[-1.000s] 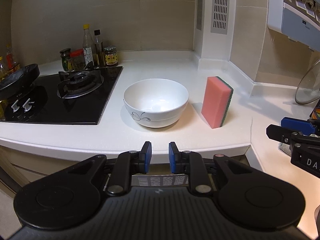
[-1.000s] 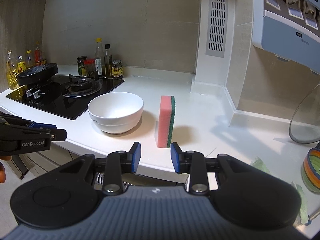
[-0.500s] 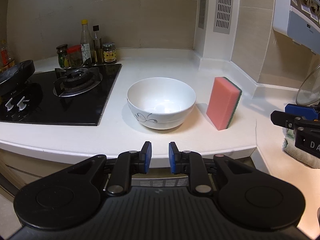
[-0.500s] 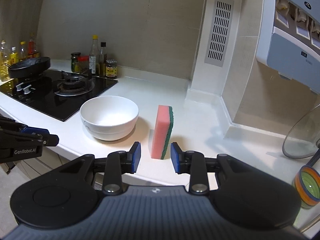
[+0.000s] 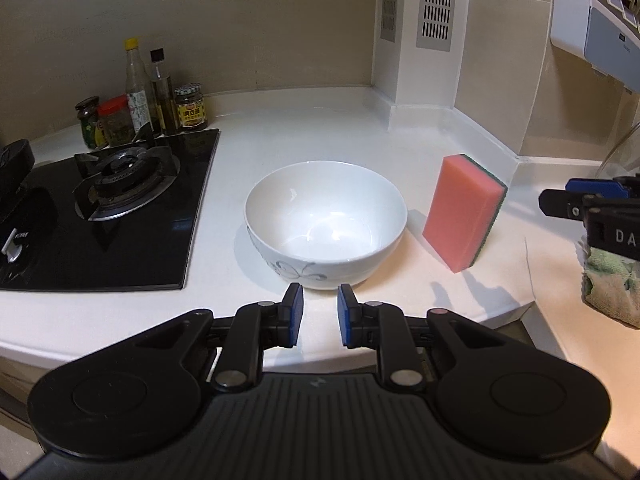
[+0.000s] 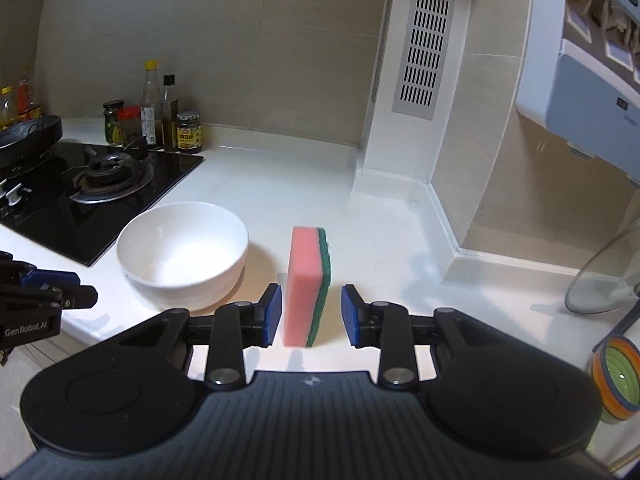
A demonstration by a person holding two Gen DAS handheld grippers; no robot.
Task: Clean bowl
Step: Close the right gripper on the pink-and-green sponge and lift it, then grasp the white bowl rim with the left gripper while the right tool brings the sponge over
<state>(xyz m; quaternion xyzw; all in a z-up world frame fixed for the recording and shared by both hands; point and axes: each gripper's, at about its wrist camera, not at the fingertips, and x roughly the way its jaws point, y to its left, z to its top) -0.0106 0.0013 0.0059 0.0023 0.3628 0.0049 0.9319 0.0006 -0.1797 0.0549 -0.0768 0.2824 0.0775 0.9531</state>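
A white bowl (image 5: 326, 224) with a grey flourish stands upright and empty on the white counter (image 5: 280, 136), beside the hob. To its right a pink sponge (image 5: 460, 212) with a green scouring side stands on its edge. My left gripper (image 5: 319, 314) is open with a narrow gap, just short of the bowl's near wall, holding nothing. In the right wrist view the sponge (image 6: 306, 284) stands between the blue pads of my open right gripper (image 6: 311, 316); I see no squeeze. The bowl (image 6: 182, 256) lies left of it.
A black gas hob (image 5: 100, 208) lies left of the bowl, with sauce bottles and jars (image 5: 144, 100) behind it. A white vented column (image 6: 400, 100) rises at the back. A glass lid (image 6: 608, 276), a striped bowl (image 6: 616, 380) and a folded cloth (image 5: 608, 280) sit at the right.
Both grippers have moved forward over the counter edge. The left one has closed in on the bowl; the right one now straddles the sponge. Finger gaps look unchanged.
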